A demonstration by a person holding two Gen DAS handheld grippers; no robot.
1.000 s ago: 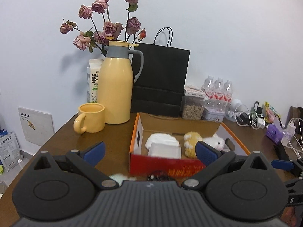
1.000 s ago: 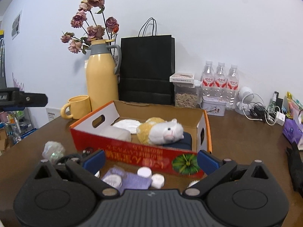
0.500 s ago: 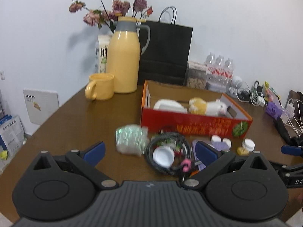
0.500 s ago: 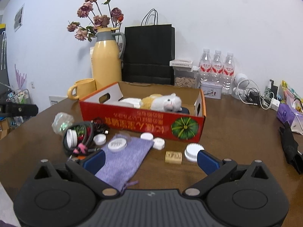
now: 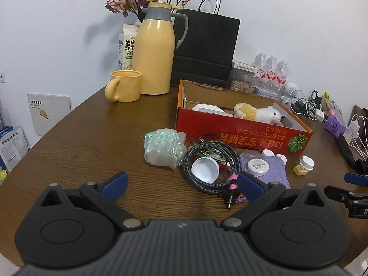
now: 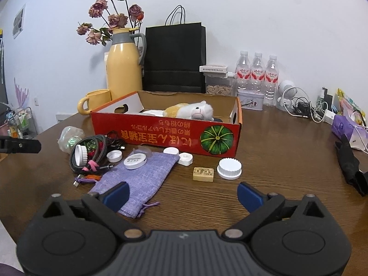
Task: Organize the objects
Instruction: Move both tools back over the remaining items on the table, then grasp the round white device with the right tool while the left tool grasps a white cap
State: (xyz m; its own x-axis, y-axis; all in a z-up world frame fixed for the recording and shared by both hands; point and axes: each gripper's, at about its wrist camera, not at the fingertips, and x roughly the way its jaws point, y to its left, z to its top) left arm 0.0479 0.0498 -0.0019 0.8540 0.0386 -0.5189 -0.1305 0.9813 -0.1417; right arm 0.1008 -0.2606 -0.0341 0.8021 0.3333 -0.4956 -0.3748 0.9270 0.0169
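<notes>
The left gripper (image 5: 181, 182) hangs above the table (image 5: 76, 142) with its jaws spread wide and nothing between them, the blue fingers (image 5: 114, 182) clear of every object. The right gripper (image 6: 182, 194) is also wide open and empty; its jaws have just been closing slightly, with only bare tabletop and a corner of the pouch (image 6: 142, 177) below them. In the left wrist view the red box (image 5: 241, 128) sits at about 1 o'clock from the gripper, holding a plush toy (image 5: 257, 113) and a white bundle (image 5: 207, 108). In front of the box, at 12 o'clock, lies a crumpled plastic bag (image 5: 164, 148), and just right of it a coiled cable (image 5: 211, 165) with a white cup (image 5: 205, 169) lying tilted inside the coil. In the right wrist view the purple pouch lies at 11 o'clock with a round white case (image 6: 135, 161) resting on it; a small tan block (image 6: 203, 174) and a ridged white cap (image 6: 229, 168) sit at 12 o'clock, close together, and two smaller white caps (image 6: 181, 155) lie against the box front. A yellow jug (image 5: 156, 50), a mug (image 5: 125, 86) and a black bag (image 5: 204, 48) stand behind the box near the wall; water bottles (image 6: 257, 76) and tangled chargers (image 6: 308, 109) lie toward 2 o'clock.
</notes>
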